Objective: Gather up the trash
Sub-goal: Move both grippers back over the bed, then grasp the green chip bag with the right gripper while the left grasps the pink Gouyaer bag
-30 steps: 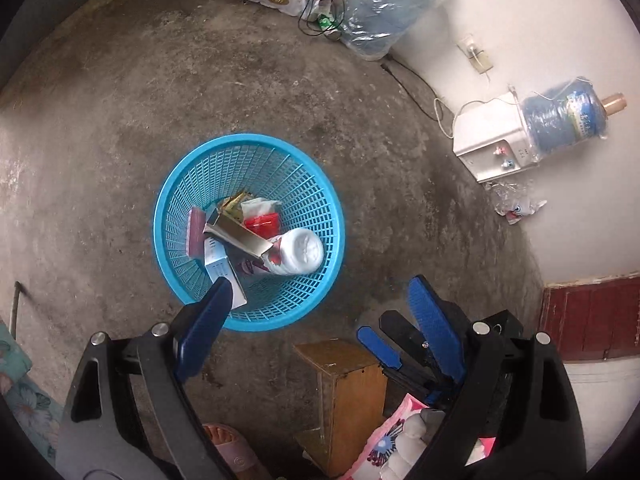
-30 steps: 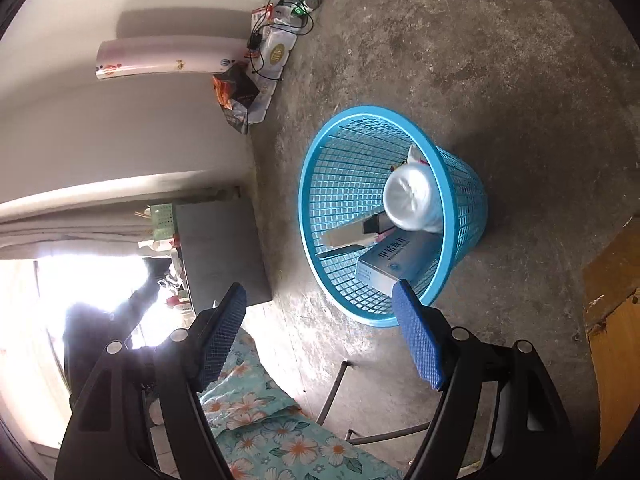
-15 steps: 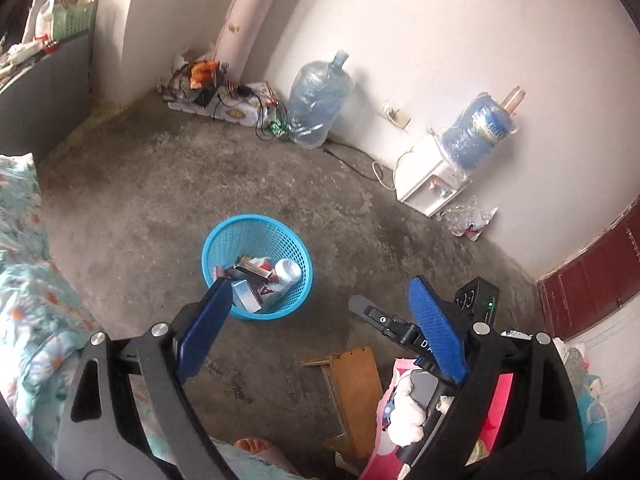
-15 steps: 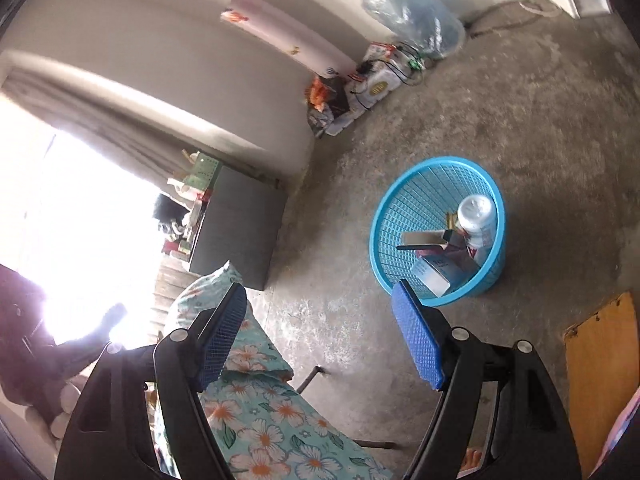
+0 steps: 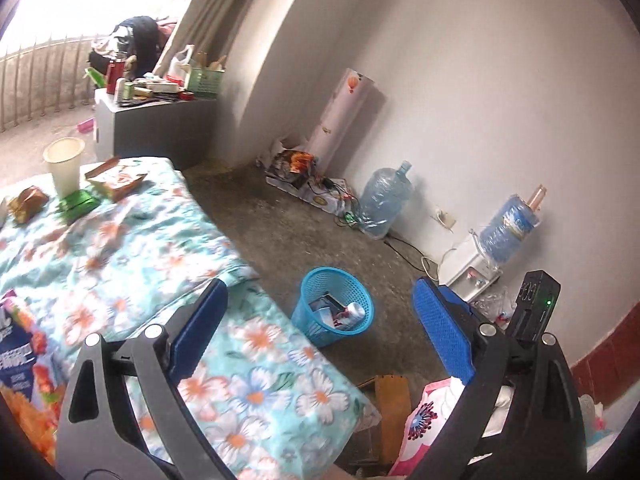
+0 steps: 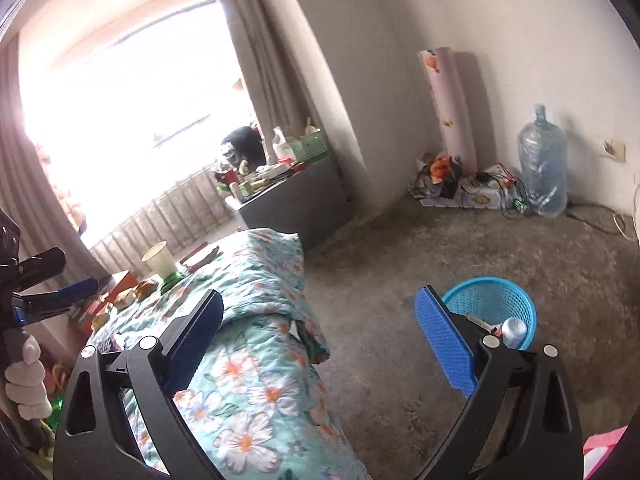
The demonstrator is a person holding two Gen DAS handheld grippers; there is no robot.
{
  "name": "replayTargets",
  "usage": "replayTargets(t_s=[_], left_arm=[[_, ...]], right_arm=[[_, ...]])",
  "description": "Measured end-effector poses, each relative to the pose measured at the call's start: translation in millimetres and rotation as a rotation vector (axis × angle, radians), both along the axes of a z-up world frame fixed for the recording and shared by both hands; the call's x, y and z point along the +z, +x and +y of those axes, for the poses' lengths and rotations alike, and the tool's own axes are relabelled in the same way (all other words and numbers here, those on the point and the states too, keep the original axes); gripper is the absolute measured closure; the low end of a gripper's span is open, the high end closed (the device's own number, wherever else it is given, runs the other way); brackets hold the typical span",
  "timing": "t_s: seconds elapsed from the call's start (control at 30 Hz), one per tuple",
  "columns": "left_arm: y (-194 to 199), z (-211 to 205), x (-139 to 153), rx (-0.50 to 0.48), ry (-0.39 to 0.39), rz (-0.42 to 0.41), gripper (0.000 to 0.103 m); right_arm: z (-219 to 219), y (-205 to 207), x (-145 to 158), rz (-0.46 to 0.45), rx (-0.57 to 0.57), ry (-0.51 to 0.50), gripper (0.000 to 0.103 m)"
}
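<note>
A blue mesh basket (image 5: 316,277) (image 6: 480,282) stands on the concrete floor, holding boxes and a white bottle (image 5: 355,310). On the floral bed (image 5: 132,248) lie a pale cup (image 5: 64,164) (image 6: 159,258), a flat green piece (image 5: 77,205), a torn carton (image 5: 117,178), a brown wrapper (image 5: 27,202) and a snack bag (image 5: 18,360). My left gripper (image 5: 320,320) hangs open and empty over the bed's edge, well above the basket. In the right wrist view it (image 6: 60,278) shows at far left, in a gloved hand (image 6: 24,376). My right gripper (image 6: 320,332) is opening with nothing between its fingers.
A grey cabinet (image 5: 160,128) crowded with bottles stands by the window. Along the wall are a rolled mat (image 5: 340,116), cables, a water jug (image 5: 384,200) and a dispenser (image 5: 472,268). A wooden stool (image 5: 390,400) and a pink bag (image 5: 424,420) sit near the bed's corner.
Both grippers rose and tipped up from over the basket. The basket shrank into the distance and the bed with its litter came into view. The right jaws spread wider.
</note>
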State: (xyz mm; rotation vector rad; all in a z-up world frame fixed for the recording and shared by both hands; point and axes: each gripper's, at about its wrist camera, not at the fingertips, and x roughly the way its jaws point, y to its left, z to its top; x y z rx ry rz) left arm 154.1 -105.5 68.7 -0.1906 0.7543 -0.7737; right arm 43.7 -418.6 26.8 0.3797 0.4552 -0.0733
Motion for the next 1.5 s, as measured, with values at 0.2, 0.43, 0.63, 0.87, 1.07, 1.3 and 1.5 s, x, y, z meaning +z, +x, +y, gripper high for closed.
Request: replayTargets(t_s=[0.2, 0.43, 0.63, 0.87, 1.07, 1.3, 1.5], left_arm=[[-30, 110, 15, 0.253, -0.017, -0.058, 0.013], [-89, 228, 28, 0.548, 0.016, -0.141, 0.013], [-125, 301, 0, 0.733, 0.034, -0.08, 0.013], [-148, 353, -28, 0.865, 0.036, -0.021, 0.013], [-157, 373, -42, 0.894, 0.032, 0.0, 0.013], [-163, 388, -54, 0.925, 0.054, 0.017, 0.013], [-171, 403, -57, 0.968, 0.062, 0.03, 0.013]], right_arm=[[74, 2, 6, -0.015, 0.154, -0.085, 0.007], [126, 8, 7, 0.006, 0.371, 0.027, 0.007], [168, 22, 0, 0.073, 0.55, 0.169, 0.007], [246, 41, -34, 0.244, 0.835, 0.457, 0.008], [344, 57, -76, 0.483, 1.021, 0.54, 0.015], [408, 90, -119, 0.692, 1.033, 0.508, 0.031], [441, 87, -125, 0.729, 1.106, 0.408, 0.075]])
